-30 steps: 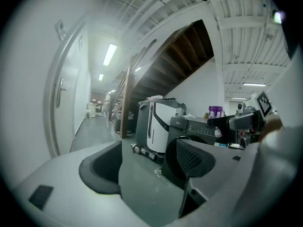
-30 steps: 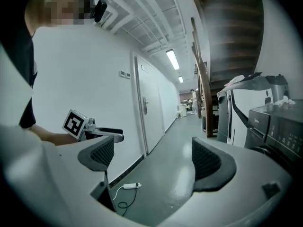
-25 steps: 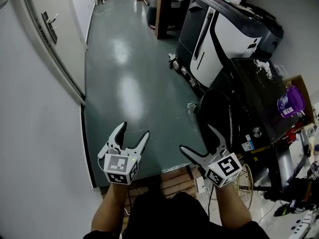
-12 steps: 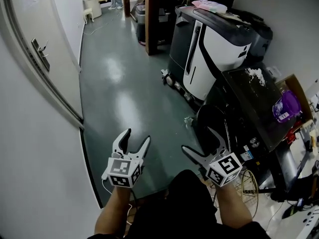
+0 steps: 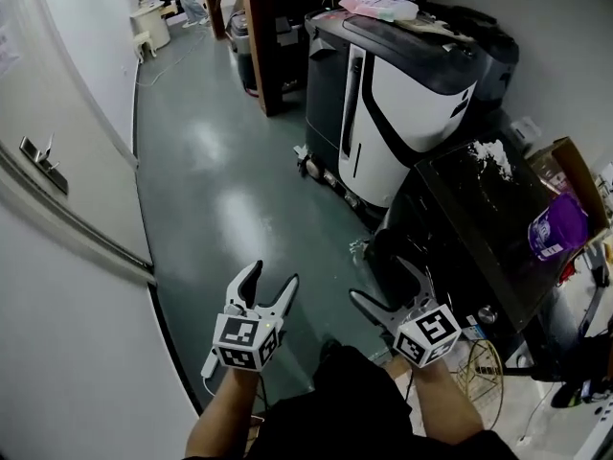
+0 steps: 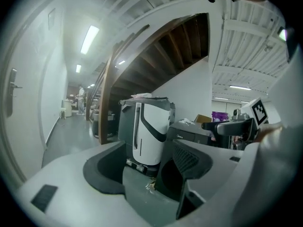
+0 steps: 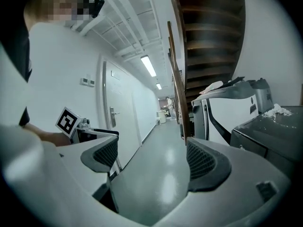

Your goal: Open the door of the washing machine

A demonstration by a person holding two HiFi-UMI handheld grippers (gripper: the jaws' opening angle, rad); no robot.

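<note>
The black washing machine (image 5: 479,228) stands at the right, its dark round door (image 5: 395,249) facing the corridor; it also shows in the left gripper view (image 6: 189,132) and the right gripper view (image 7: 267,131). My right gripper (image 5: 383,281) hovers just in front of the door's lower edge, open, with only floor between its pads (image 7: 203,162). My left gripper (image 5: 271,276) is over the floor to the left, open and empty. Both pairs of jaws have just been closing a little, with nothing between them.
A big white-and-black machine (image 5: 402,75) stands beyond the washer, a pink cloth (image 5: 378,6) on top. A purple bottle (image 5: 556,220) and a cardboard box (image 5: 567,166) sit at the right. A white door (image 5: 57,161) lines the left; a wire basket (image 5: 479,362) lies below the washer.
Both grippers have moved forward along the corridor. The washer and the white-and-black machine now sit nearer and more to the middle of the head view. The jaws look slightly narrower.
</note>
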